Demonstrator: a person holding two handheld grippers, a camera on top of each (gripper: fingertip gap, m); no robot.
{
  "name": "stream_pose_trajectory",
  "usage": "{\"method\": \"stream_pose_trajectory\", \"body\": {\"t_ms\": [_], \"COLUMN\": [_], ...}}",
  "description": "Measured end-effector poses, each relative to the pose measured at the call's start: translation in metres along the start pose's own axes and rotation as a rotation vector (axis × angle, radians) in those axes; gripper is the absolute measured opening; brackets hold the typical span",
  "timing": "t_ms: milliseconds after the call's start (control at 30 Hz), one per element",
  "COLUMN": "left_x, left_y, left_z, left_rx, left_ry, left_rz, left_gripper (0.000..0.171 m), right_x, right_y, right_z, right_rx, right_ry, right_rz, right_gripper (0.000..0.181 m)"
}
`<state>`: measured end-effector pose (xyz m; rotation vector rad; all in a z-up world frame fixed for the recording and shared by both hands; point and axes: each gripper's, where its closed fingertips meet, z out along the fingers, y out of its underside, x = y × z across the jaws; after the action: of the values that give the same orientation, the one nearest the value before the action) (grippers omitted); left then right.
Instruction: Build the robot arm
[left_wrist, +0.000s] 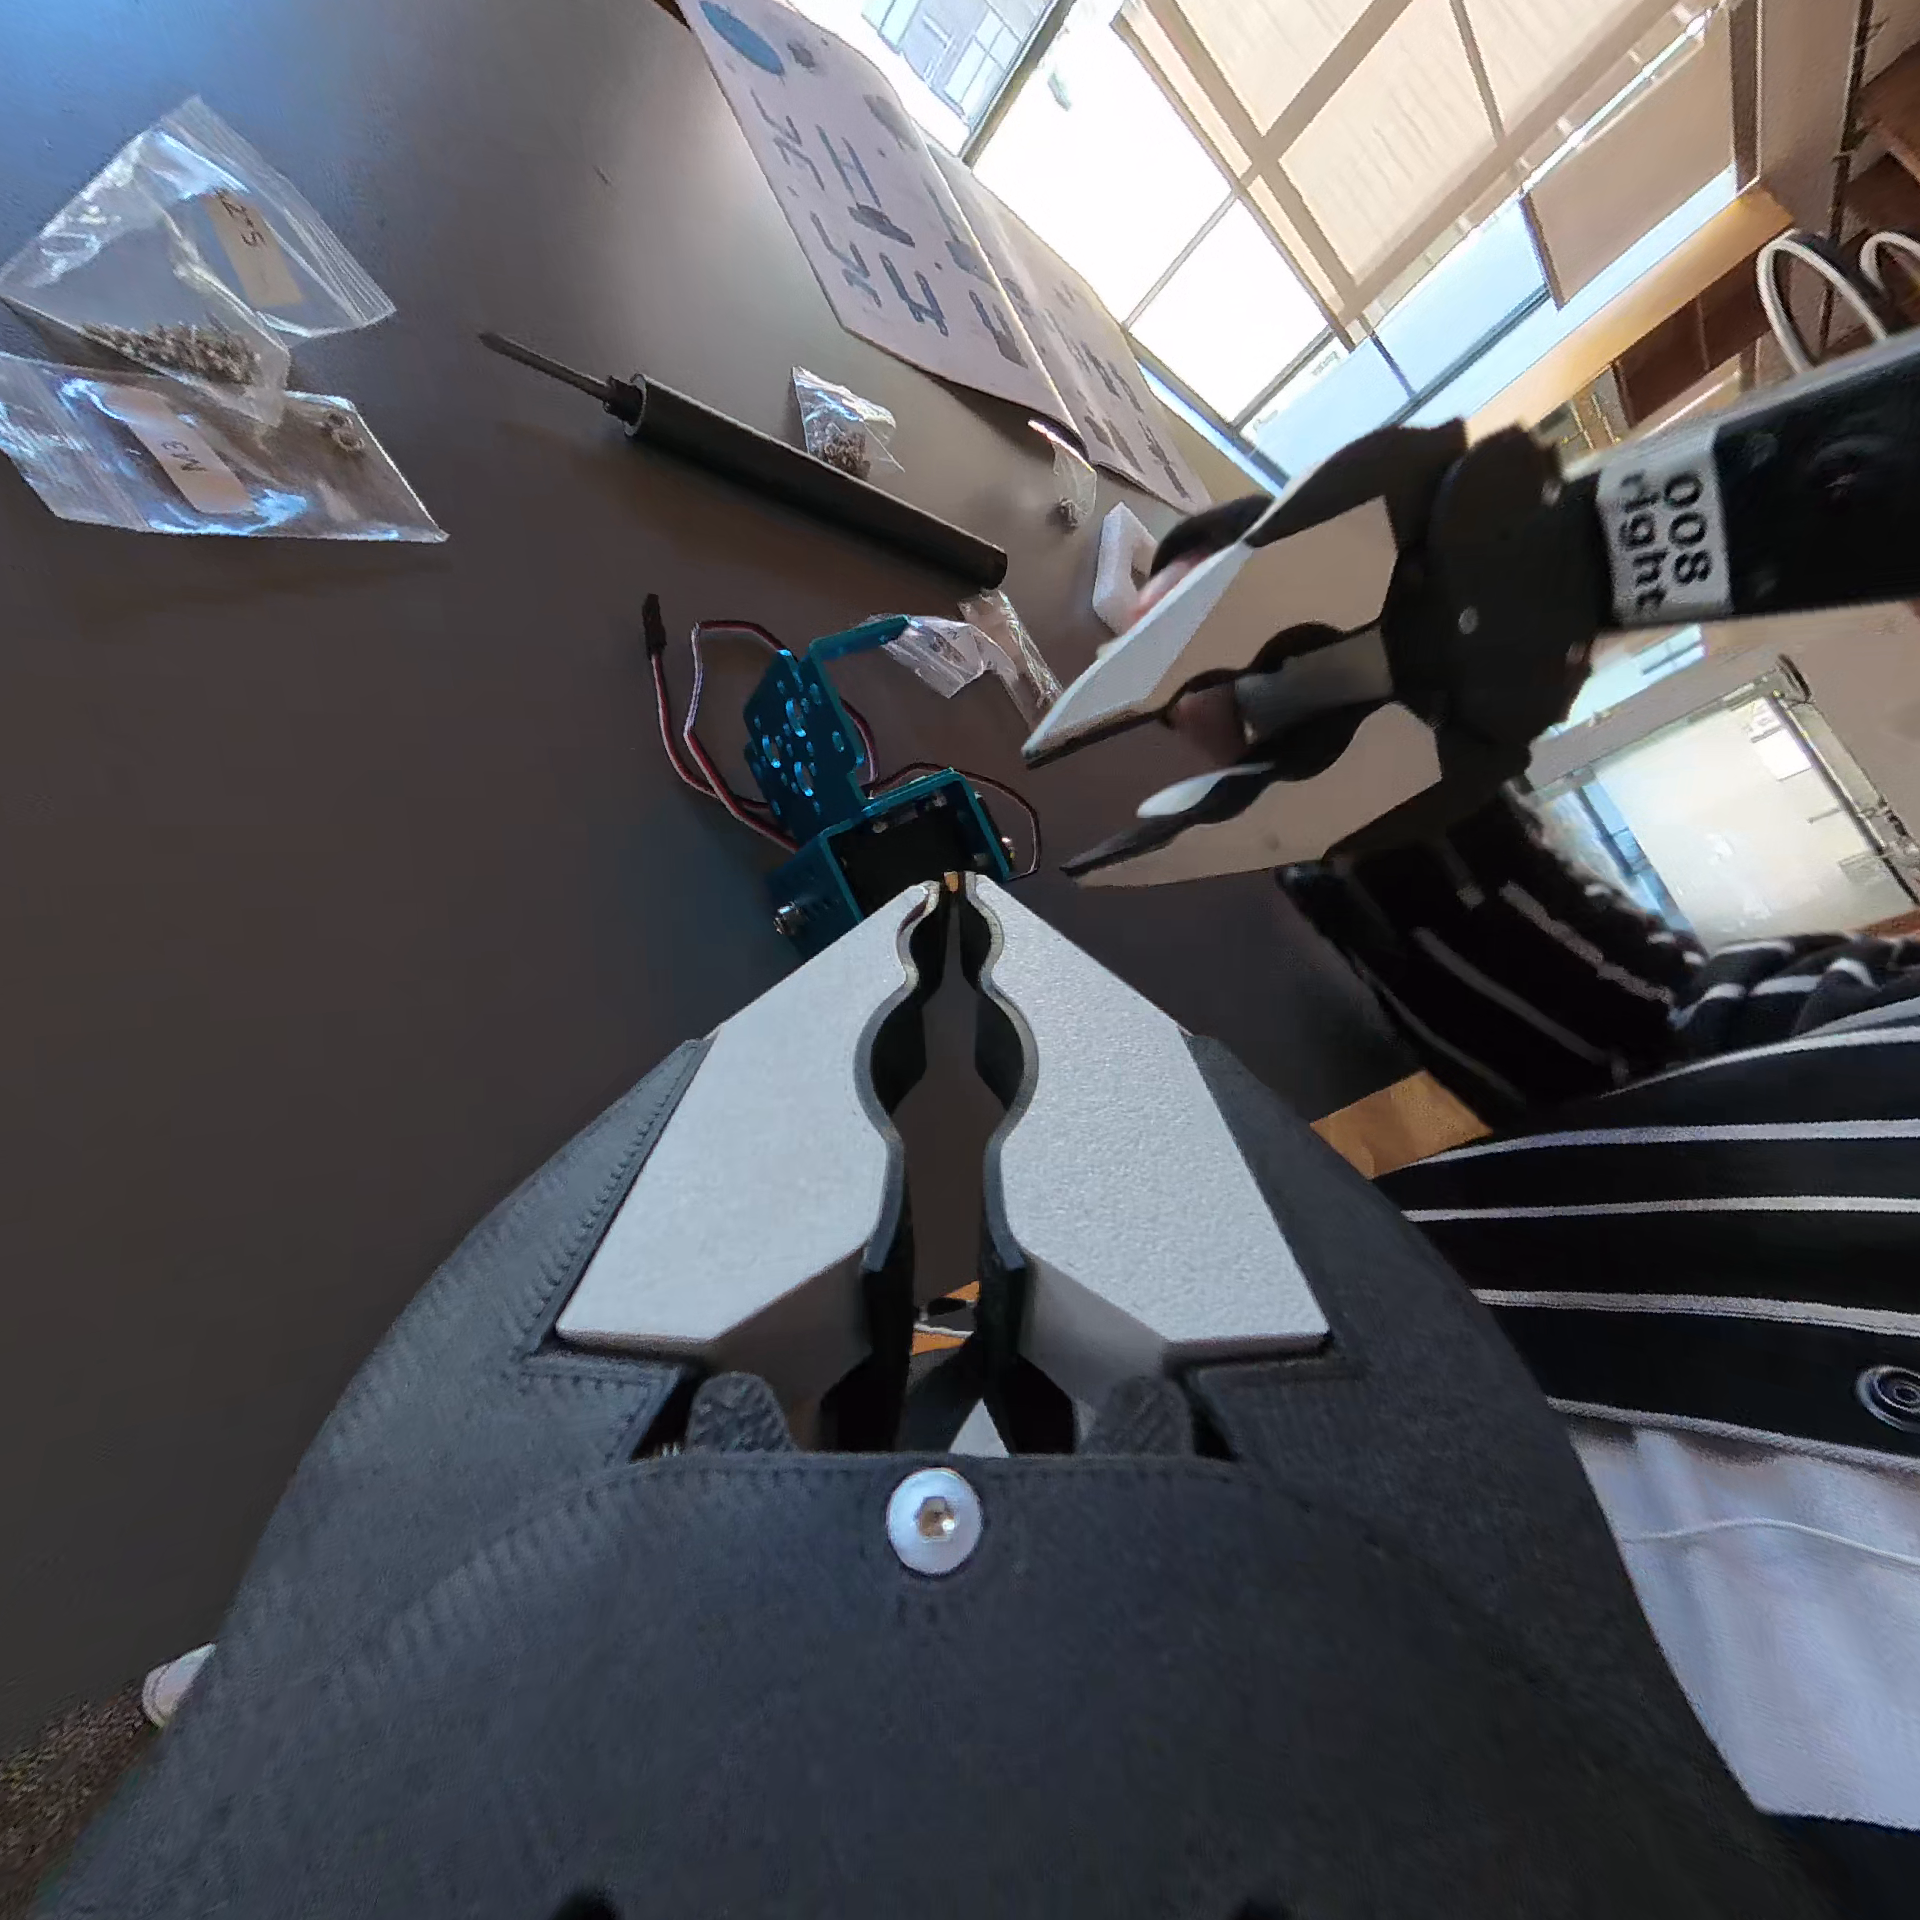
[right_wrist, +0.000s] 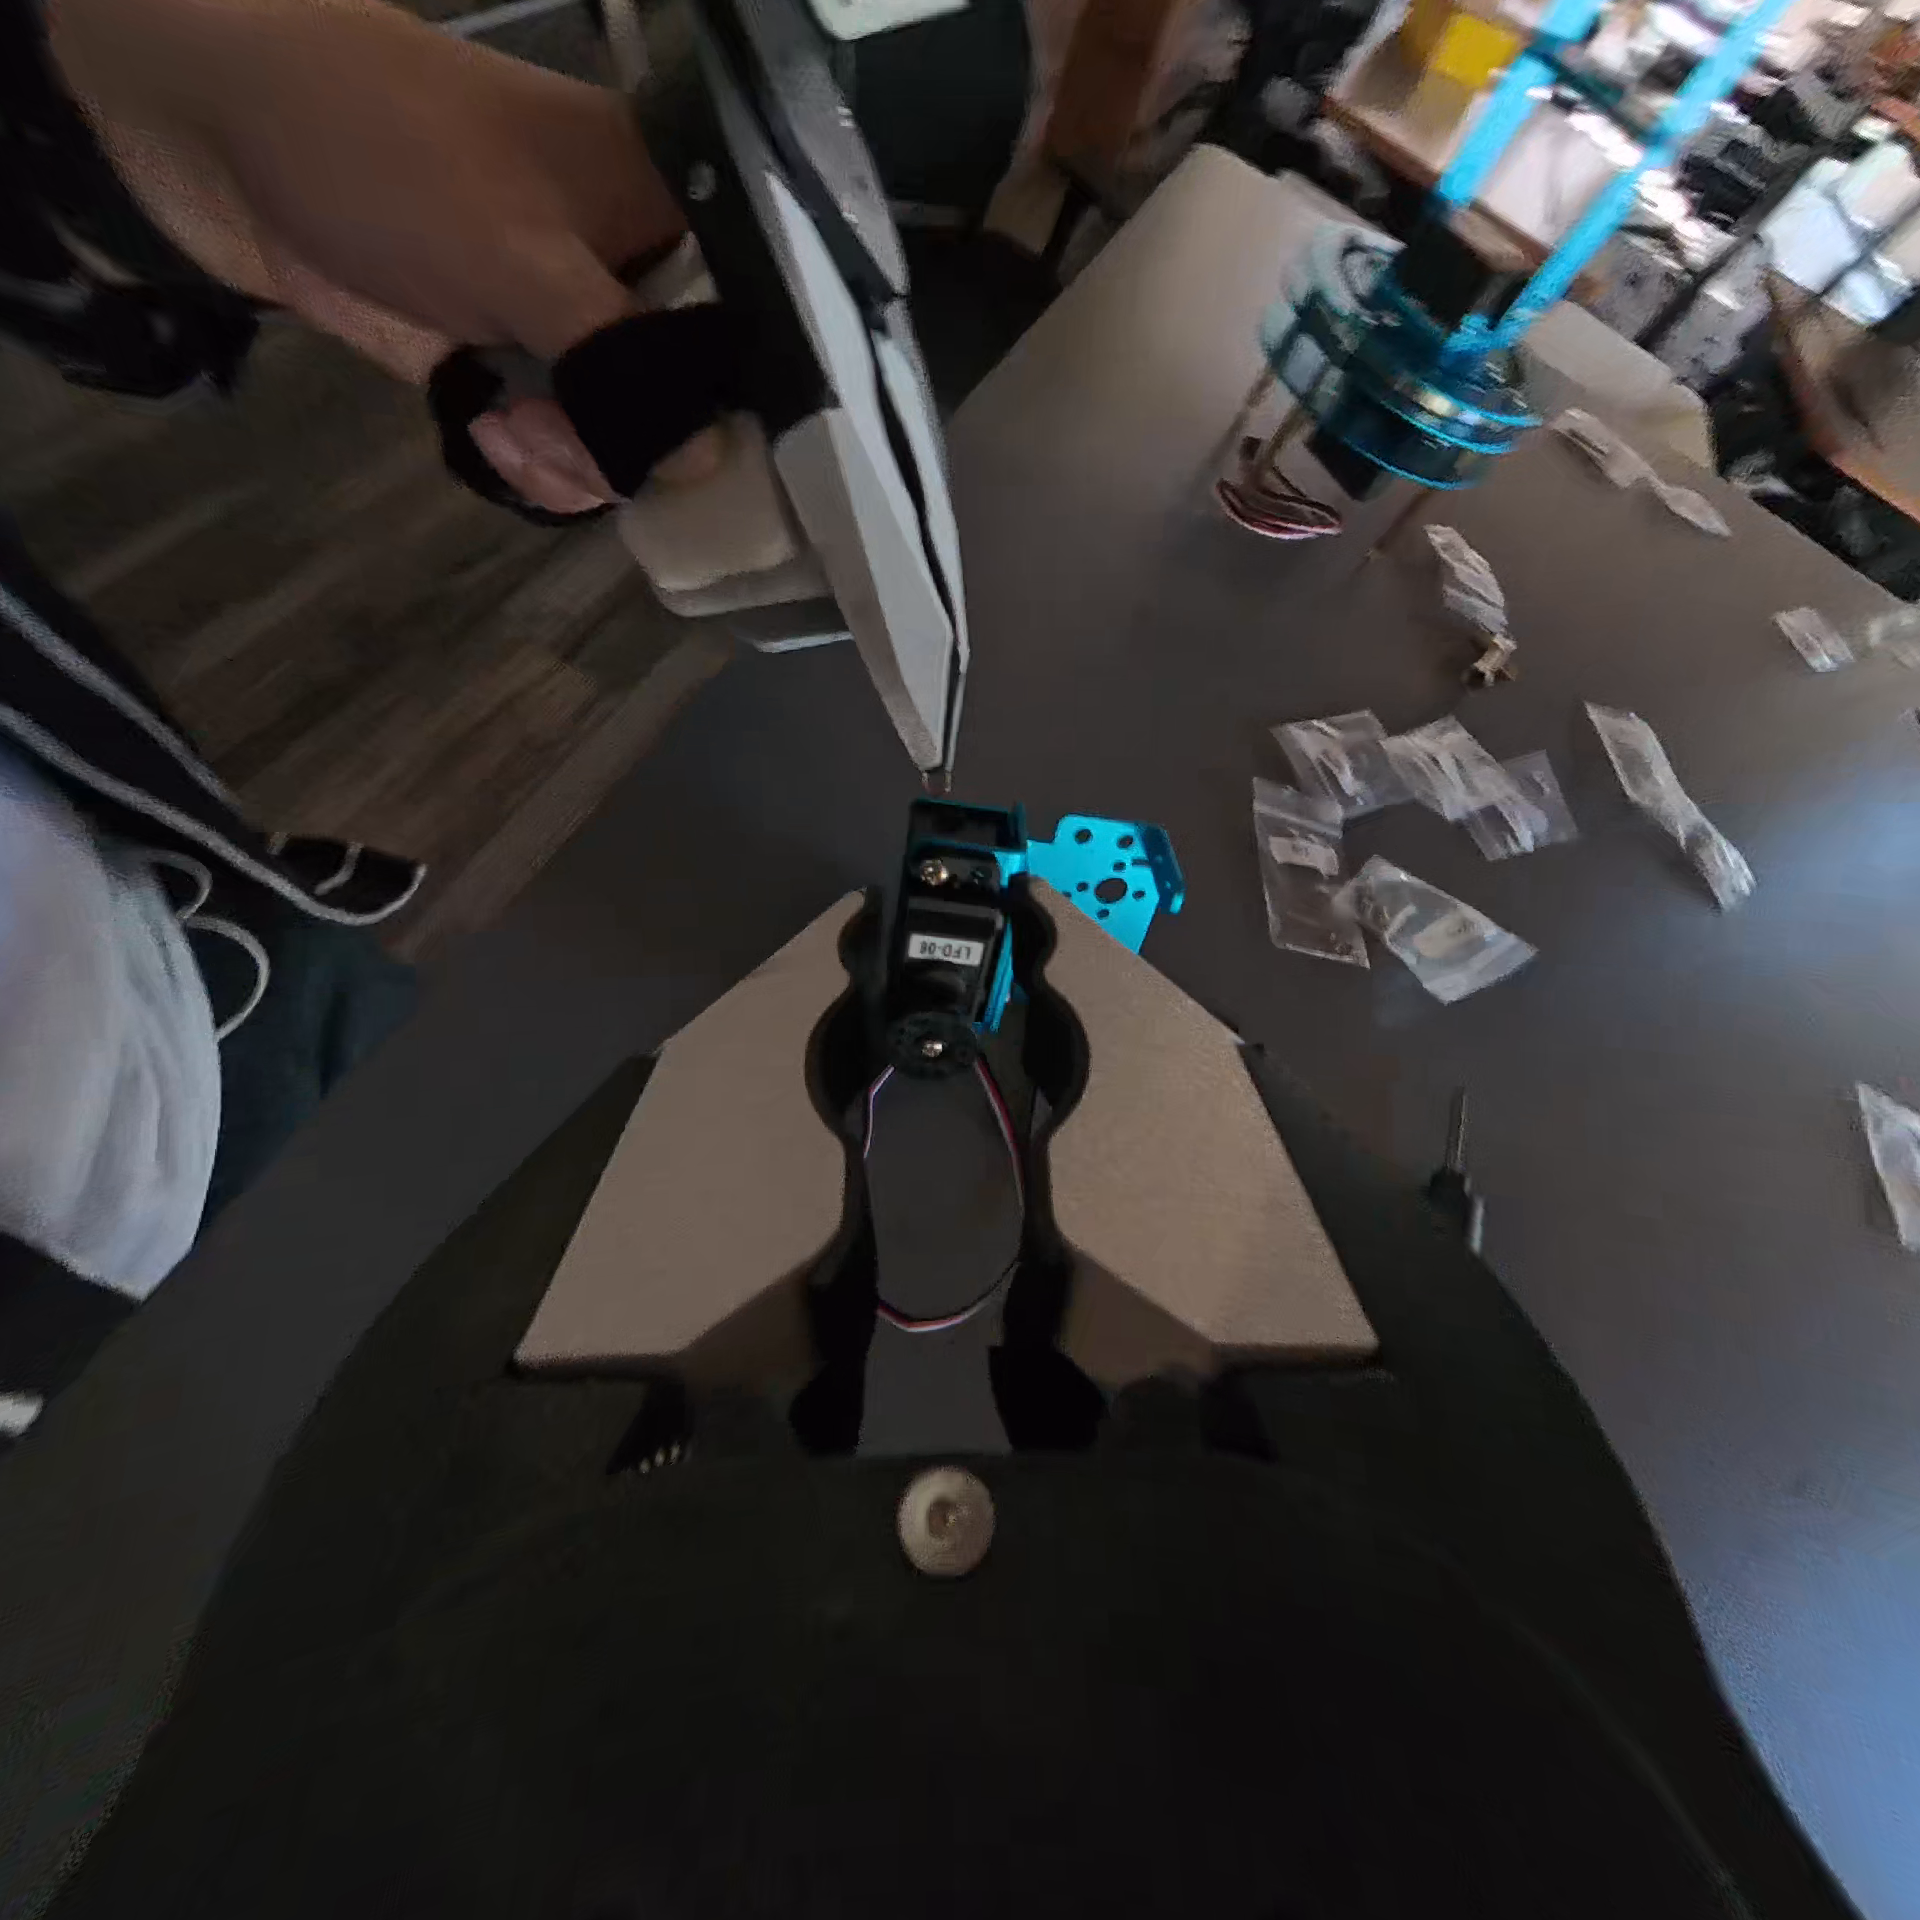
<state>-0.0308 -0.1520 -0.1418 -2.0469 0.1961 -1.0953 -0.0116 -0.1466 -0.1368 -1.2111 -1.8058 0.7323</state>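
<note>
A black servo in a blue metal bracket lies on the dark table, its red-white-black wires looping around it. In the left wrist view the servo and bracket lie just beyond my left gripper. That gripper is shut on a small brass-coloured part at its tips, which touch or nearly touch the servo's top. My right gripper is open, its fingers either side of the servo, just above it. From the left it shows empty, and the left gripper shows in the right wrist view.
A dark screwdriver lies beyond the bracket. Clear bags of small hardware lie at the far left and more are scattered right. A blue robot base stands at the back. Printed sheets lie far off. A person's striped sleeve is at the table edge. Both grippers' tips are close together, under 4 cm apart.
</note>
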Motion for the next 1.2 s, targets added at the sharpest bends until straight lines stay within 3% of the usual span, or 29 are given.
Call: {"method": "stream_pose_trajectory", "body": {"t_ms": [333, 667, 1100, 1200], "left_x": [-0.002, 0.0, -0.003, -0.004], "left_y": [0.005, 0.009, 0.005, 0.005], "left_z": [-0.002, -0.007, -0.01, -0.012], "left_rx": [0.041, 0.04, 0.044, 0.046], "left_ry": [-0.013, -0.039, -0.029, -0.022], "left_rz": [0.004, 0.01, 0.007, 0.009], "left_gripper": [0.0, 0.0, 0.0, 0.0], "right_x": [0.002, -0.001, -0.011, -0.012], "right_y": [-0.008, 0.003, -0.004, -0.008], "right_z": [0.006, 0.012, 0.022, 0.023], "right_rx": [-0.194, -0.336, -0.371, -0.356], "right_ry": [-0.451, -0.705, -0.714, -0.705], "right_rz": [-0.297, -0.381, -0.348, -0.308], "right_gripper": [0.017, 0.02, 0.011, 0.019]}}
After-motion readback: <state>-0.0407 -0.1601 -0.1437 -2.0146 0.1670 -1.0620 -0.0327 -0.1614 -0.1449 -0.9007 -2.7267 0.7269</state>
